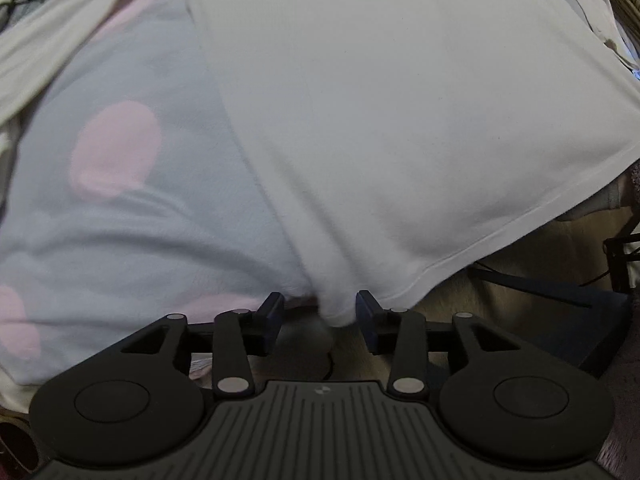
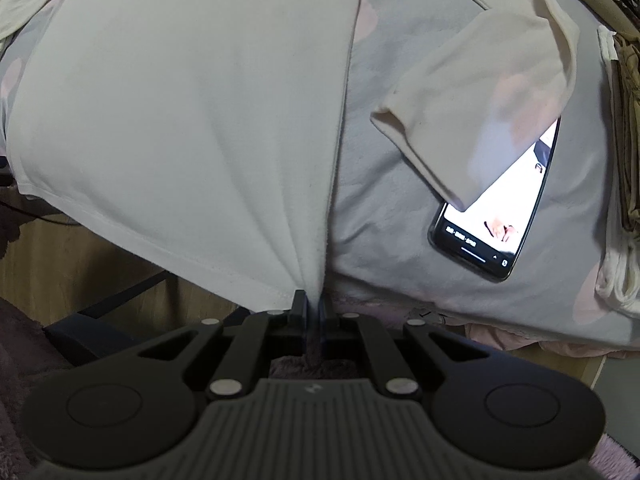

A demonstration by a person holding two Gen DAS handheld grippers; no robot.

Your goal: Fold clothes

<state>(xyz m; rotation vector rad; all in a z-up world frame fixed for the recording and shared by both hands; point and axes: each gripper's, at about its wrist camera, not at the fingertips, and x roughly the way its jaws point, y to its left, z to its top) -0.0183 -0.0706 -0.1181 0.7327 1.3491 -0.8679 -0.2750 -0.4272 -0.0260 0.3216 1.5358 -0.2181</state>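
Between our left tongs point(image 1: 320, 316), gaping around the shirt point(image 1: 400, 120) hem, and right tongs point(image 2: 314, 312), clamped on it, we keep tension even.

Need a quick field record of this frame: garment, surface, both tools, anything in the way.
garment: white shirt, spread flat, hem corners lifted
surface: grey blanket with pink spots
left tool: open, shirt corner hanging between the fingers, not clamped
right tool: shut on shirt corner
sleeve: lies loose, covers the top of the phone
phone: on the blanket right of the shirt, screen lit
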